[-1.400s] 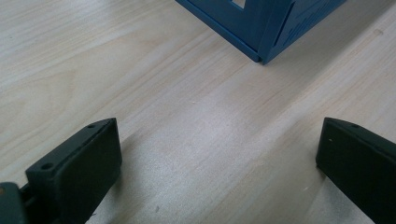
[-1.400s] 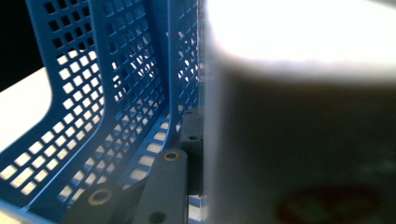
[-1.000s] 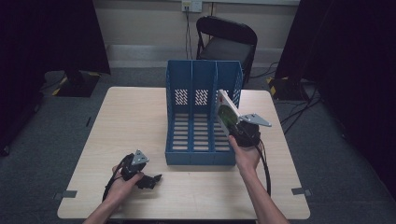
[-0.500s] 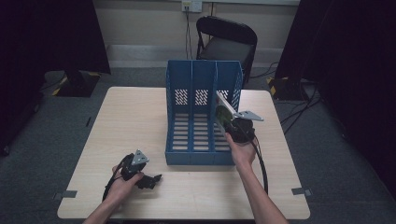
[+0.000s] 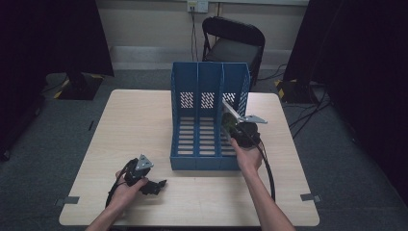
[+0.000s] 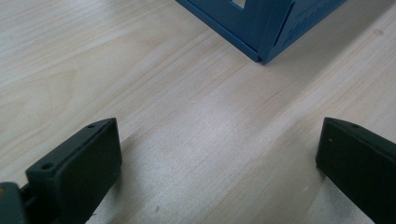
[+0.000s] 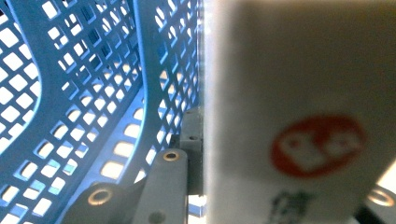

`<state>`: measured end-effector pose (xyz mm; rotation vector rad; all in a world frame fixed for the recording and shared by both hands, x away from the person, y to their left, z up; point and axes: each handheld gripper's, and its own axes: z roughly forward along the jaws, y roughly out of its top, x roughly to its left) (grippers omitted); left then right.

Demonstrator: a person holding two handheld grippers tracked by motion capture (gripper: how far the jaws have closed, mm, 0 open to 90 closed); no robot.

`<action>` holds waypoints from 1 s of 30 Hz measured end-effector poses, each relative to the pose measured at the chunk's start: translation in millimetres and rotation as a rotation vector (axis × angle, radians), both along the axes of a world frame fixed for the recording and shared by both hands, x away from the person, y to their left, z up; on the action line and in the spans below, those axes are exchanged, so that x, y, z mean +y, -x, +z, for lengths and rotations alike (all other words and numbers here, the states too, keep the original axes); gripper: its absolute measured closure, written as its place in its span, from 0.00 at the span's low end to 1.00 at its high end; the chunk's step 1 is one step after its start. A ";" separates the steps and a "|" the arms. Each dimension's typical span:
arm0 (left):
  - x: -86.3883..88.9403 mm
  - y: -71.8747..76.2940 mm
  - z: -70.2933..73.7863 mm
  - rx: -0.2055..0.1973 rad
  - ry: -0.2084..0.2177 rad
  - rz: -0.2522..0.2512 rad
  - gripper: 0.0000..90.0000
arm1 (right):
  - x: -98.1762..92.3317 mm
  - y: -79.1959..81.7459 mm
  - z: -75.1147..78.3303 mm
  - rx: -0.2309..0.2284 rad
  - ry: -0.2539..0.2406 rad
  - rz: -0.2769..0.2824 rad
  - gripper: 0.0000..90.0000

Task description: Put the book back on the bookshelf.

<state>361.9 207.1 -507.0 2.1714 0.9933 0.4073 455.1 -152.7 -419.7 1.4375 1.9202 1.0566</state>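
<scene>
We see the file rack (image 5: 208,120) standing on the table (image 5: 130,125), toward its far middle, with a chair (image 5: 233,41) behind the table. Our right gripper (image 5: 230,115) holds a flat packet (image 7: 299,107) at the rack's right-hand compartment, while our left gripper (image 5: 156,185) rests on the table near its front edge, left of the rack's front corner (image 6: 261,56)
</scene>
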 end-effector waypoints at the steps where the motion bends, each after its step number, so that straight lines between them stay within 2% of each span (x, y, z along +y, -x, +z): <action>1: 0.0 0.0 0.0 0.000 0.000 0.000 0.00 | 0.3 -0.3 -0.8 0.009 0.005 -0.002 0.85; 8: -0.1 0.0 0.0 0.000 0.000 0.000 0.00 | 0.6 -0.8 0.9 0.011 0.027 0.006 0.84; 17: -0.1 -0.1 0.0 0.000 0.000 0.000 0.00 | -2.4 6.7 -3.4 0.006 0.009 0.008 0.84; 21: -0.1 0.0 0.0 0.000 0.000 0.000 0.00 | -2.7 9.5 -4.5 0.005 0.021 0.012 0.84; 26: -0.1 0.0 0.0 0.001 0.000 0.000 0.00 | -5.5 16.6 -2.4 -0.021 0.006 0.019 0.83; 28: -0.1 0.0 0.0 0.000 0.000 0.000 0.00 | -5.6 18.6 -3.6 -0.017 0.024 0.024 0.84; 30: -0.1 0.0 0.0 0.000 0.000 0.000 0.00 | -7.5 20.3 -6.0 -0.014 0.012 0.017 0.83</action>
